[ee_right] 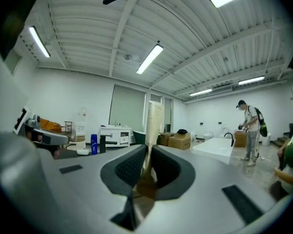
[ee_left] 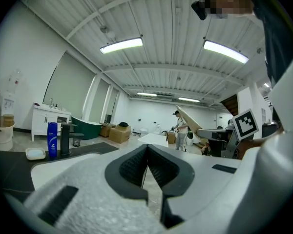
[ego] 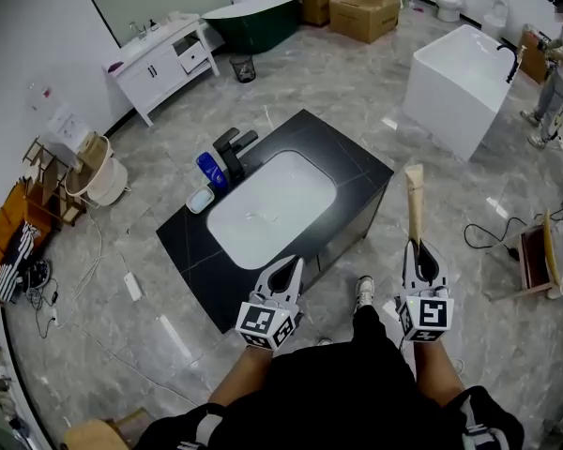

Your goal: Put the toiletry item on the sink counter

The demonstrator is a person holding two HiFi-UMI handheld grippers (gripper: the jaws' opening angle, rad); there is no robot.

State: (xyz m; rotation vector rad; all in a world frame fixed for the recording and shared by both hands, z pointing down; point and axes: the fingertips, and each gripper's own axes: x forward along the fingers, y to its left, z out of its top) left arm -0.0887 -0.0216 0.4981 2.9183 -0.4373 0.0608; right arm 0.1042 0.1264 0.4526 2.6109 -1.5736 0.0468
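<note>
At the far left of the head view a wooden rack (ego: 39,181) stands by the wall with a pale basket (ego: 98,169) next to it, and further back is a white cabinet (ego: 164,64), then a dark green bathtub (ego: 255,19). The black sink counter (ego: 347,172) sits in the middle of the floor with a white basin (ego: 272,209) set into it. At the basin's left end stand a black faucet (ego: 233,148), a blue bottle (ego: 209,170) just beside it, and a small soap dish (ego: 200,200) near the bottle. The left gripper (ego: 293,265) hovers over the near edge of the counter. In the left gripper view its jaws (ee_left: 146,150) are pressed together at the tips with nothing between them. To the right, the right gripper (ego: 415,244) is clamped on the lower end of a long cream tube (ego: 414,200). In the right gripper view (ee_right: 147,150) the tube (ee_right: 154,126) rises straight up from between the nearly closed pads. The tube is in the air over the floor, just off the counter's right corner and not touching it. Further right stands a white bathtub (ego: 460,87), with cardboard boxes (ego: 361,12) behind it and a person (ego: 558,68) at the far edge.
</note>
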